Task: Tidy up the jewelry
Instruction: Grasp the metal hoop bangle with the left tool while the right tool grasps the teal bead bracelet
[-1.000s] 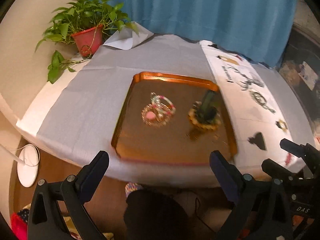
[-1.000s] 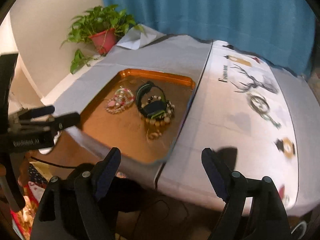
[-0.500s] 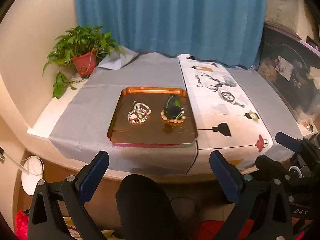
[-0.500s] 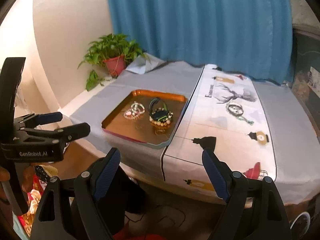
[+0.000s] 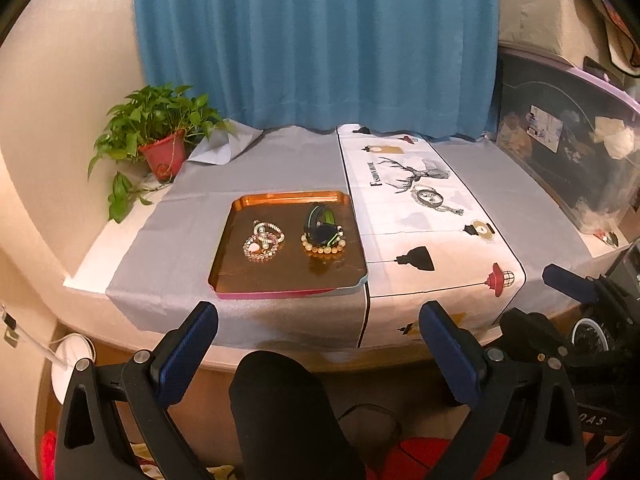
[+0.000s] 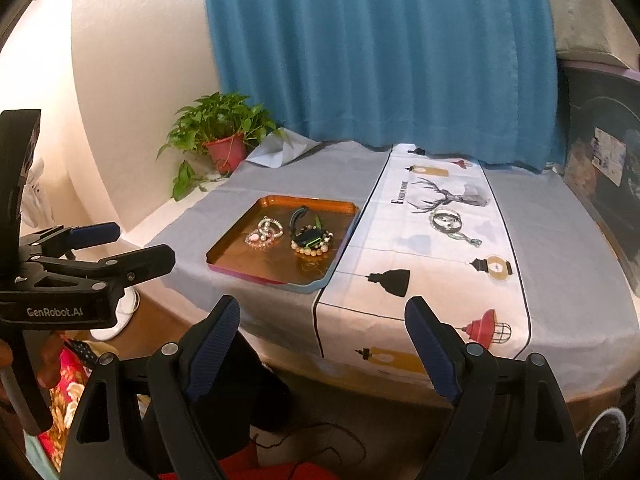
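A copper tray (image 5: 228,248) (image 6: 236,248) sits on the grey tablecloth. On it lie pink and pearl bead bracelets (image 5: 263,241) (image 6: 266,232) at the left, and a black-and-green watch (image 5: 320,226) (image 6: 306,234) on a ring of cream beads (image 5: 323,246) (image 6: 310,249) at the right. My left gripper (image 5: 318,322) (image 6: 140,248) is open and empty, held back below the table's front edge. My right gripper (image 6: 322,312) (image 5: 536,296) is open and empty, also off the table, to the right of the left one.
A potted plant (image 5: 160,140) (image 6: 222,136) stands at the back left corner. A white printed runner (image 5: 420,216) (image 6: 432,240) lies right of the tray. A blue curtain (image 5: 312,40) hangs behind. A dark box (image 5: 568,152) stands at the right. My knee (image 5: 280,400) is below the table.
Both grippers have pulled back and away from the tray, which now looks smaller and farther. Both stay open and empty.
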Action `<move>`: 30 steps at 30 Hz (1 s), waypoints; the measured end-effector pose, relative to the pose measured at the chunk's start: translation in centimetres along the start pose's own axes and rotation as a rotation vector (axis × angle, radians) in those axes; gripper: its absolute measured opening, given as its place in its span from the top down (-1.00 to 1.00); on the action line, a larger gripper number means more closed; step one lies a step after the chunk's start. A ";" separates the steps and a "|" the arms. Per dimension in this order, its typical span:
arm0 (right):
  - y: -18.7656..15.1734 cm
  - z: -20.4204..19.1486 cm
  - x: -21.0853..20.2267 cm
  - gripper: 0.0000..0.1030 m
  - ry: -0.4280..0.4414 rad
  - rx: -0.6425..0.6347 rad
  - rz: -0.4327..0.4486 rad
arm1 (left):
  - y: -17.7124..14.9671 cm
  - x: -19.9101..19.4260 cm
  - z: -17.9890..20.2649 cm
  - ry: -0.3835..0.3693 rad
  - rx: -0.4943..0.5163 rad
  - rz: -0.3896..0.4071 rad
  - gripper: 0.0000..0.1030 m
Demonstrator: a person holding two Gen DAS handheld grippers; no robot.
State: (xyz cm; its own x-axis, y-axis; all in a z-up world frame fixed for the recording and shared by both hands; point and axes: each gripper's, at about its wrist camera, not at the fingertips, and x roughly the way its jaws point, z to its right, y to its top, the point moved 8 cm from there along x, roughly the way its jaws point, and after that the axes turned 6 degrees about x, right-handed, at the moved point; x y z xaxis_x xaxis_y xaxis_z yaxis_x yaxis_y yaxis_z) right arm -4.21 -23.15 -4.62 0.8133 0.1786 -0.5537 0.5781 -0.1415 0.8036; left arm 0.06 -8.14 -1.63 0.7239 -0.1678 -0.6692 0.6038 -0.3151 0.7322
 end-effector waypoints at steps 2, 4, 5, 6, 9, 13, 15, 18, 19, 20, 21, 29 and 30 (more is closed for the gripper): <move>-0.1 0.2 -0.1 -0.65 -0.003 0.006 0.000 | 0.1 0.1 0.2 0.003 0.006 0.001 -0.94; -0.1 0.5 0.0 -0.65 -0.005 0.008 -0.002 | 0.1 0.3 0.4 0.000 0.005 -0.003 -0.94; -0.1 0.6 0.0 -0.65 -0.006 0.010 -0.002 | 0.1 0.3 0.5 -0.006 0.003 -0.004 -0.94; -0.1 0.9 0.2 -0.65 -0.008 0.012 -0.004 | 0.1 0.4 0.6 -0.009 0.002 -0.006 -0.94; 0.0 1.4 0.4 -0.65 -0.017 0.016 -0.007 | 0.3 1.2 1.0 -0.021 0.003 -0.018 -0.94; 0.1 2.9 1.2 -0.65 -0.039 0.037 -0.017 | 1.2 2.8 2.0 -0.049 0.011 -0.039 -0.94; 0.2 4.2 1.8 -0.65 -0.055 0.053 -0.024 | 1.9 3.8 2.7 -0.069 0.015 -0.047 -0.94; 0.6 7.1 3.0 -0.65 -0.096 0.086 -0.028 | 3.3 5.7 3.9 -0.086 0.027 -0.060 -0.94; 0.9 8.3 3.5 -0.65 -0.111 0.098 -0.031 | 3.8 6.5 4.3 -0.085 0.032 -0.065 -0.94; 1.2 9.8 4.1 -0.65 -0.133 0.109 -0.034 | 4.2 7.4 4.6 -0.082 0.037 -0.074 -0.94; 1.5 11.1 4.6 -0.65 -0.155 0.117 -0.034 | 4.6 8.2 5.0 -0.081 0.040 -0.080 -0.94; 4.2 22.2 14.7 -0.67 -0.225 0.073 -0.128 | 8.1 16.5 7.2 -0.101 0.006 -0.161 -0.94; 4.4 23.1 16.2 -0.67 -0.219 0.063 -0.150 | 8.6 17.5 7.5 -0.105 0.001 -0.168 -0.94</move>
State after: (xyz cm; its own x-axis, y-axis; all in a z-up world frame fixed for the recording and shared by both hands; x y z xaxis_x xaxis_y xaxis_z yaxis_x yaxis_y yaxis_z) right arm 13.01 -43.38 -15.11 0.7089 -0.0122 -0.7052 0.6907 -0.1905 0.6976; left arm 15.40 -20.77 -7.97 0.5739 -0.2096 -0.7916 0.7129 -0.3479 0.6090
